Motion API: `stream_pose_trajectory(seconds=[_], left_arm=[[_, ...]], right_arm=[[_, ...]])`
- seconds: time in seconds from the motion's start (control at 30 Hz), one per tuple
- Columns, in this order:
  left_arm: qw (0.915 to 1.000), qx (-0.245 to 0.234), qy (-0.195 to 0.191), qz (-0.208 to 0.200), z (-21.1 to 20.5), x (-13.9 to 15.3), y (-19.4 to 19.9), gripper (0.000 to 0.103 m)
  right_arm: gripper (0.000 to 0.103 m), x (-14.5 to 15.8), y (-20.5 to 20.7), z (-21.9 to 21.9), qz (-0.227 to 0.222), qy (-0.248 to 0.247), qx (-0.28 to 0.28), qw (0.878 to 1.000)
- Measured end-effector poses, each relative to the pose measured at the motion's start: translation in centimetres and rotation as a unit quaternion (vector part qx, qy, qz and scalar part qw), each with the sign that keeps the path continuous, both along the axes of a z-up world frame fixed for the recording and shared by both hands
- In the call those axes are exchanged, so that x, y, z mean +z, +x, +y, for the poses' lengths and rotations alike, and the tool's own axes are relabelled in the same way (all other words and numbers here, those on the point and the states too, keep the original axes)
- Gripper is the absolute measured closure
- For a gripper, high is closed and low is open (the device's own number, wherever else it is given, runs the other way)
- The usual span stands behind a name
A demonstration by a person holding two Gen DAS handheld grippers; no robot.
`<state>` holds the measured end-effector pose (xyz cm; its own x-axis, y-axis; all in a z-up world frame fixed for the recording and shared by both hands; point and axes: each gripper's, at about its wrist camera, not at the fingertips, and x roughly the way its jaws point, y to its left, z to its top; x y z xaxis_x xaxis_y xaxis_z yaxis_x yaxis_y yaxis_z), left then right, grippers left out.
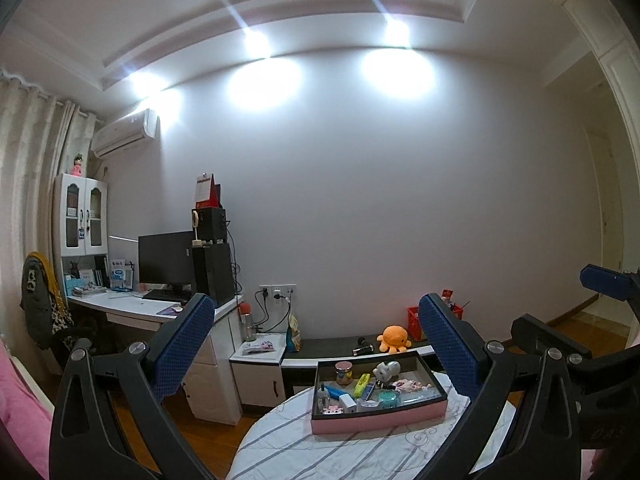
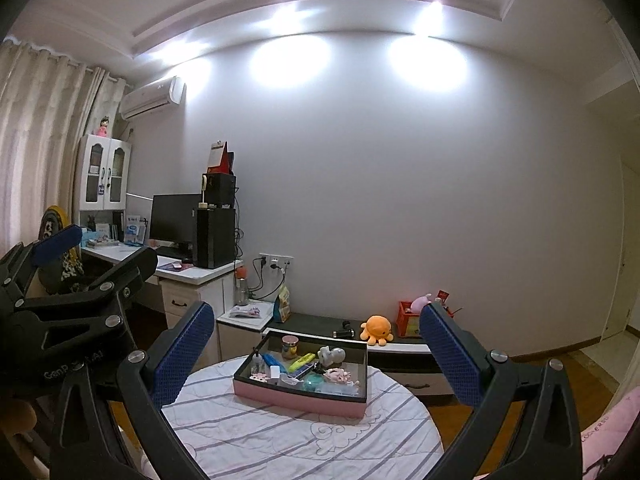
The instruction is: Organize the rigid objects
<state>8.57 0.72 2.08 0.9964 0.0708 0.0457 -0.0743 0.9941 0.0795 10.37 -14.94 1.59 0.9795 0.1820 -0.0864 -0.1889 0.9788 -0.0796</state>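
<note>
Pink box (image 1: 378, 420): sits mid-bench (image 1: 280, 448), crammed with small items.
Your left claw (image 1: 316, 344): spread wide, empty.
Your right claw (image 2: 316, 352): spread wide, empty.
</note>
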Motion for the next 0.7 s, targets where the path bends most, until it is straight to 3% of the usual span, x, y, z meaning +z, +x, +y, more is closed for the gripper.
stream_pose_trajectory(seconds=[0.7], left_arm=[[1.0000,0.001,0.006,0.005,0.27,0.02,-0.28,0.000]], right_arm=[[0.000,0.35,-0.38,0.09,0.007,-0.004,-0.005,1.000]])
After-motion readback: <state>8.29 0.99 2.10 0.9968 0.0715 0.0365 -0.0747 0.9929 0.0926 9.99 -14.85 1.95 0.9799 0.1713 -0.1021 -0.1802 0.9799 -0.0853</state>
